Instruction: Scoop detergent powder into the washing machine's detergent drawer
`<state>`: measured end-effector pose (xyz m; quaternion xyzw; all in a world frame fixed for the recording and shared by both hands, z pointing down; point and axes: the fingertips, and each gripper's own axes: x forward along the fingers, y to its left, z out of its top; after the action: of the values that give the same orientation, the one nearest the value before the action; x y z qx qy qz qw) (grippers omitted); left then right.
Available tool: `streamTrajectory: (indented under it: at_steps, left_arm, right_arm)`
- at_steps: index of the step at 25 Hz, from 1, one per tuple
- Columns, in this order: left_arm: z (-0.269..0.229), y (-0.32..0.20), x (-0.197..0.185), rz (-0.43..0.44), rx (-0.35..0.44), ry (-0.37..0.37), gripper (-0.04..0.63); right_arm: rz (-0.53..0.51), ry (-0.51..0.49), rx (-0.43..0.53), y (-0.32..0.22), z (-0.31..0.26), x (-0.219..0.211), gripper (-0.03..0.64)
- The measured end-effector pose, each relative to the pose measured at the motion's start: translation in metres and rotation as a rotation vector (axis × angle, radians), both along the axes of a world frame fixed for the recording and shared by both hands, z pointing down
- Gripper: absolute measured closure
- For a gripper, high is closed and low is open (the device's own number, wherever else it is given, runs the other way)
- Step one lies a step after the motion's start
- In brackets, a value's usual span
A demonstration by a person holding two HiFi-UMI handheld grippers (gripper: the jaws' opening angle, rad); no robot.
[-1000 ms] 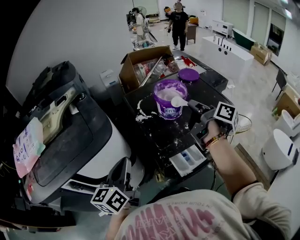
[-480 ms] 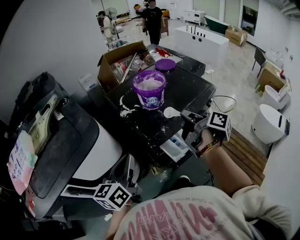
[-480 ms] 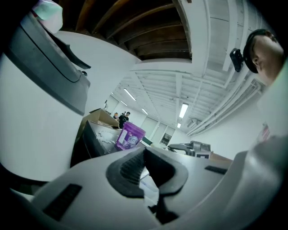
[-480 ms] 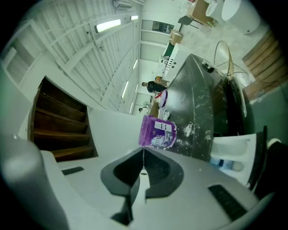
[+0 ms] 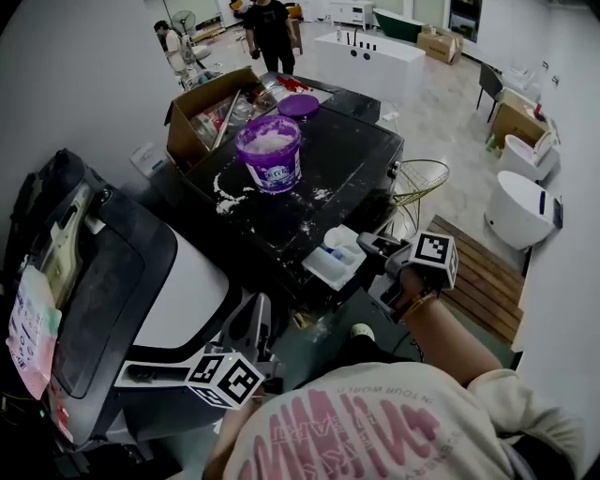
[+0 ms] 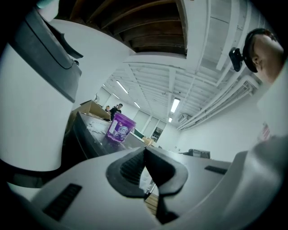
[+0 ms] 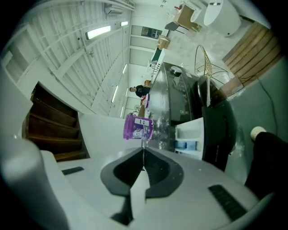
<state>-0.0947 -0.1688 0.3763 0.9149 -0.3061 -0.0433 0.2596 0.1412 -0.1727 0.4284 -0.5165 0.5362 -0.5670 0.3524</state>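
Observation:
A purple detergent tub (image 5: 270, 153), full of white powder, stands open on the black washer top (image 5: 352, 164). The white detergent drawer (image 5: 330, 269) is pulled out at the washer's front edge. My right gripper (image 5: 368, 246) is shut on the handle of a white scoop (image 5: 342, 236), whose bowl hangs just over the drawer. In the right gripper view the scoop (image 7: 143, 143) shows edge-on between the shut right gripper (image 7: 143, 155), with the tub (image 7: 137, 127) and drawer (image 7: 188, 137) beyond. My left gripper (image 5: 260, 319) hangs low by the washer's front, shut and empty (image 6: 145, 157).
Powder is spilled (image 5: 228, 202) on the washer top. The purple lid (image 5: 298, 106) and an open cardboard box (image 5: 199, 117) sit behind the tub. A white-and-black machine (image 5: 122, 281) stands at left, a wire basket (image 5: 419, 183) and wooden slats (image 5: 483, 277) at right. People (image 5: 270, 28) stand far back.
My right gripper has carried the scoop from the tub's rim down and forward to above the pulled-out drawer. The left gripper has stayed low, and the head view has swung.

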Motion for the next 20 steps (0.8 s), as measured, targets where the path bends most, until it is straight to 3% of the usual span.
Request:
streamTrajectory:
  at_steps: [7,13,20]
  left_arm:
    - [0.014,0.021,0.007,0.040,-0.022,-0.014,0.594]
    - [0.022,0.027,0.015,0.019,-0.039,-0.012,0.594]
    - [0.022,0.027,0.020,-0.136,-0.058,-0.013,0.594]
  right_arm:
    - [0.023,0.013,-0.038,0.033,0.022,0.000,0.614]
    - [0.005,-0.002,-0.074,0.038,0.041,0.006,0.614]
    - [-0.131,0.005,-0.096,0.010,0.044,0.015,0.614]
